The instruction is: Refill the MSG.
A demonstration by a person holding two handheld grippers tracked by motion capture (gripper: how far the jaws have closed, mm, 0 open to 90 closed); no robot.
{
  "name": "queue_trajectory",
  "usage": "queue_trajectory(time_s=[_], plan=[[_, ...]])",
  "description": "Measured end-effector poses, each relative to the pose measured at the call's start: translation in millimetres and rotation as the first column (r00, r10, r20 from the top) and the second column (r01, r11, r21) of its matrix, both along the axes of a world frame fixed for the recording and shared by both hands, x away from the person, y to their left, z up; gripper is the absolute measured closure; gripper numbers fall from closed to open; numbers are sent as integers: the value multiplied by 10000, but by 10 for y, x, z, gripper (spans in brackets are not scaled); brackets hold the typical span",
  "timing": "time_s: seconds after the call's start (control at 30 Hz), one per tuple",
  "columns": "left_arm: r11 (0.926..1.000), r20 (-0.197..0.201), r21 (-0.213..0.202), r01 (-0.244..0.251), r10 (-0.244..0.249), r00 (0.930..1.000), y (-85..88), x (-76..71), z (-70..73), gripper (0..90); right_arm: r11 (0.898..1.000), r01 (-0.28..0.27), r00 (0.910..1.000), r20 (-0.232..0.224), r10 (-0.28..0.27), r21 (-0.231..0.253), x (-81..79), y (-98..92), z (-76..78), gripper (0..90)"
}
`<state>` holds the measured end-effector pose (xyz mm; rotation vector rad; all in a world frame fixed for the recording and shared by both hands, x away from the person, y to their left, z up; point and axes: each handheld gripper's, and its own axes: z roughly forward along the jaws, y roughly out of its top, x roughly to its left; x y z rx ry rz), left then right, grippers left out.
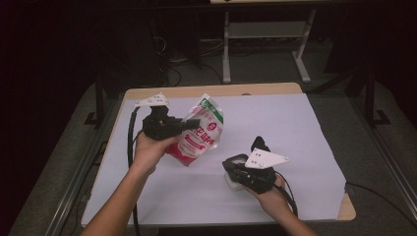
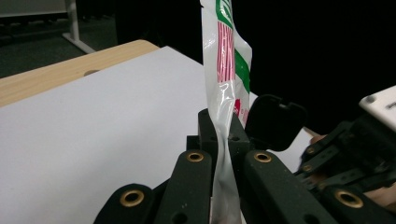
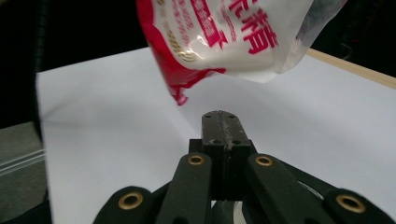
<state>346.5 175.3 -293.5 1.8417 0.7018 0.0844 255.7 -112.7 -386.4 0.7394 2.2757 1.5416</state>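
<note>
A white plastic bag (image 1: 200,132) with red print and a green top edge hangs tilted above the left half of the table. My left gripper (image 1: 193,122) is shut on it. In the left gripper view the thin bag (image 2: 227,70) rises upright out of the closed jaws of the left gripper (image 2: 223,127). My right gripper (image 1: 230,166) is low over the paper to the right of the bag. The right gripper (image 3: 222,122) has its jaws shut with nothing between them, and the bag (image 3: 229,35) hangs above and ahead of it.
White paper (image 1: 275,123) covers the wooden table (image 1: 216,90). A small white thing (image 1: 230,183) lies under the right gripper; what it is I cannot tell. Cables trail from both grippers. Beyond the table stands a grey table frame (image 1: 265,34) on a dark floor.
</note>
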Motion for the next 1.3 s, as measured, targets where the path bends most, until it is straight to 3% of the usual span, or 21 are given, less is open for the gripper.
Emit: queue_trajectory(time_s=[0.13,0.27,0.53,0.8,1.0,1.17,1.3], plan=[[10000,39,72,-3,3,10000,35,57,-84,900,9994,-350,9993,-114,350,9,-4,-145,-9,900],[9998,117,190,-44,41,9999,65,98,-158,900,9967,-732,9972,-145,738,347,-23,-351,-12,900],[9989,269,423,-213,202,9994,42,194,-237,900,9953,-810,9963,-249,824,524,-94,-739,-14,900],[9974,299,616,-370,352,9989,-2,295,-337,900,9985,-337,9988,-351,352,435,-160,-1088,-75,900],[9955,316,888,-326,299,9991,-39,350,-416,900,9994,25,9994,-344,-14,348,-118,-1206,-101,900],[9969,276,731,-275,255,9993,-17,345,-430,900,9982,290,9980,-579,-260,521,-62,-1289,-154,900],[9977,256,559,-374,360,9990,43,313,-431,900,9971,569,9972,-512,-543,506,-36,-1366,-145,900]])
